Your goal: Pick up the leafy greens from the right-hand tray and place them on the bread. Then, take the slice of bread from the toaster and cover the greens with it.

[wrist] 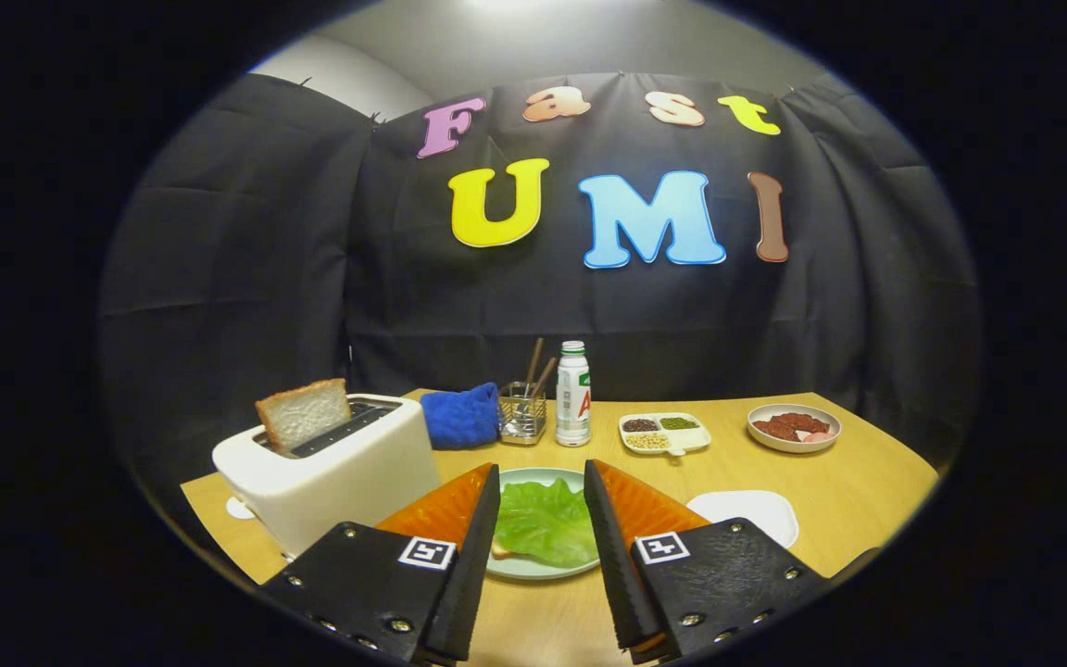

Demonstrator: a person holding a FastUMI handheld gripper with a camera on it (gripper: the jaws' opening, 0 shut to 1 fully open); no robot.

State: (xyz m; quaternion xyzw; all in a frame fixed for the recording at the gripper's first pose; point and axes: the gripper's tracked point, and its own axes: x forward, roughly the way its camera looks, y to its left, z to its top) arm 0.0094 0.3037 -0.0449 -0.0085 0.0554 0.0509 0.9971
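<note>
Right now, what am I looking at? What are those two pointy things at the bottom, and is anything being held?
A person holds a grabbing tool, and the camera rides on it, looking forward. The two pointy things are the gripper fingers. Its jaws stand open and hold nothing.

Between and just ahead of them is a plate with leafy greens lying on a slice of bread, of which just an edge peeks out.

On one side stands a white toaster with another bread slice sticking up from its slot. On the other side is a white tray.

Farther back on the wooden table are a blue cloth, a wire holder with sticks, a small bottle, a divided dish of beans and grains, and a bowl of food.
</note>
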